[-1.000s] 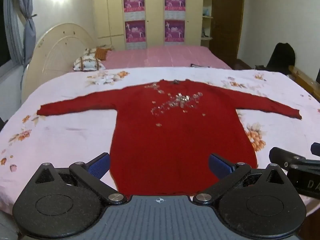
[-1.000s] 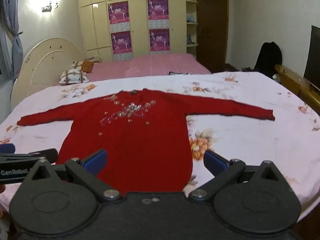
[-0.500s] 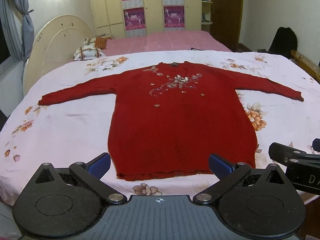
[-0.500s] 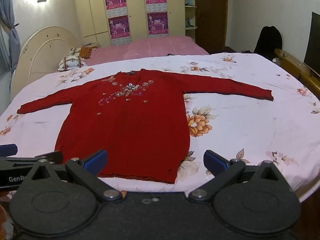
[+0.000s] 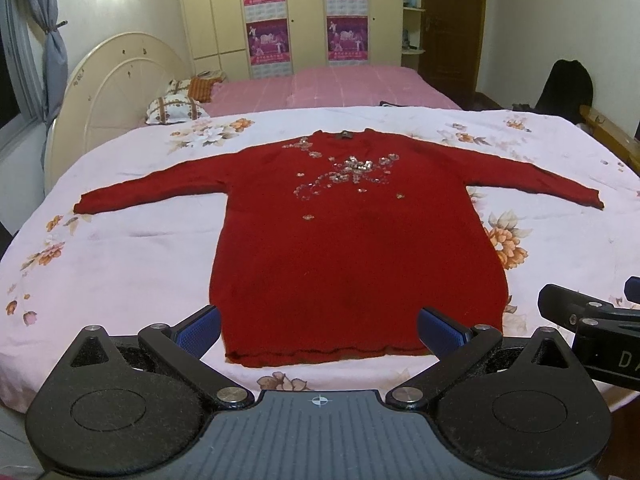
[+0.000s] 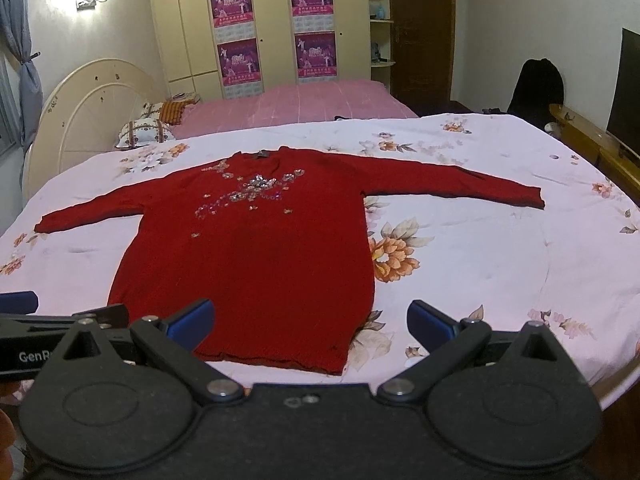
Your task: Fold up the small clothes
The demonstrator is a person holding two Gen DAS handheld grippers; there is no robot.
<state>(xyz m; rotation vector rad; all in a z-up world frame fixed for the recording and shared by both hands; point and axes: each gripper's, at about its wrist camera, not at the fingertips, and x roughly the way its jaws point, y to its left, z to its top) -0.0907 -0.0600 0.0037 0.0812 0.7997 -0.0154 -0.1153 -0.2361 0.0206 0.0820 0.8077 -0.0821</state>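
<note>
While the red sweater (image 5: 352,248) lies flat ahead | left tongs (image 5: 320,330) released; right tongs (image 6: 310,322) released

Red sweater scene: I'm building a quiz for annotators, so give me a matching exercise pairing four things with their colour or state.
Things:
1. red sweater
2. left gripper
3. bedsheet
4. far bed cover

States:
A. plain pink
B. open, holding nothing
C. spread flat, sleeves out
D. pale, printed with flowers

Pairs: 1-C, 2-B, 3-D, 4-A
</note>
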